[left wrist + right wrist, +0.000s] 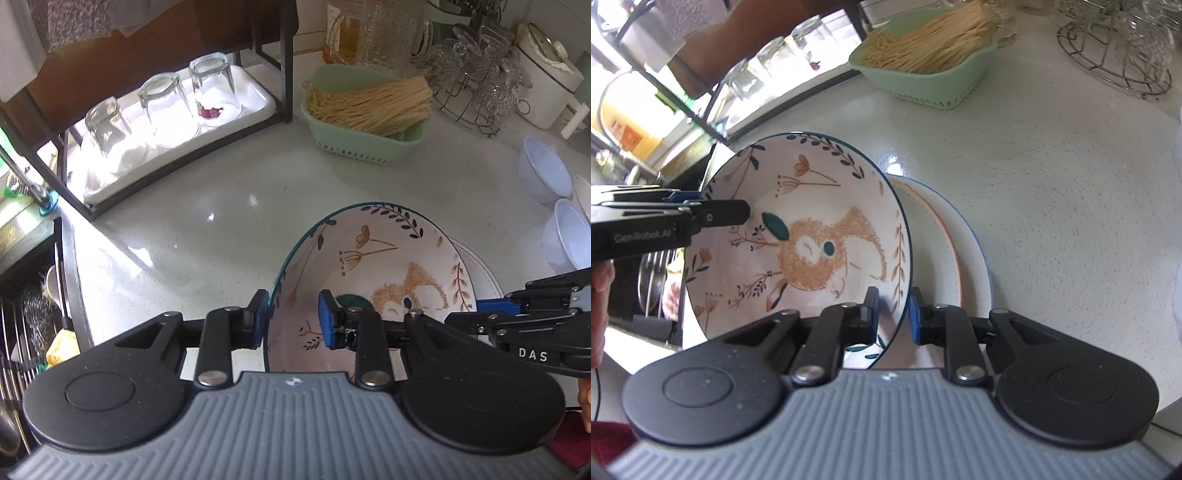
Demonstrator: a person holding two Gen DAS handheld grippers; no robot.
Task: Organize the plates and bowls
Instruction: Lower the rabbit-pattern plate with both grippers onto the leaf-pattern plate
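Note:
A patterned bowl (376,266) with a hedgehog drawing and a dark blue rim is tilted up above the counter; it also shows in the right wrist view (812,221). My left gripper (291,319) straddles its left rim, one finger outside and one inside. My right gripper (894,314) straddles its right rim the same way, and shows at the right of the left wrist view (495,306). Under the bowl lies a stack of white plates (960,251), seen as well in the left wrist view (480,273).
A green basket of dry noodles (369,110) stands behind. A white tray with three upturned glasses (166,107) sits in a black rack at the left. Pale bowls (554,206) lie at the right, a wire rack of glasses (480,81) behind them. A sink rack (33,325) is far left.

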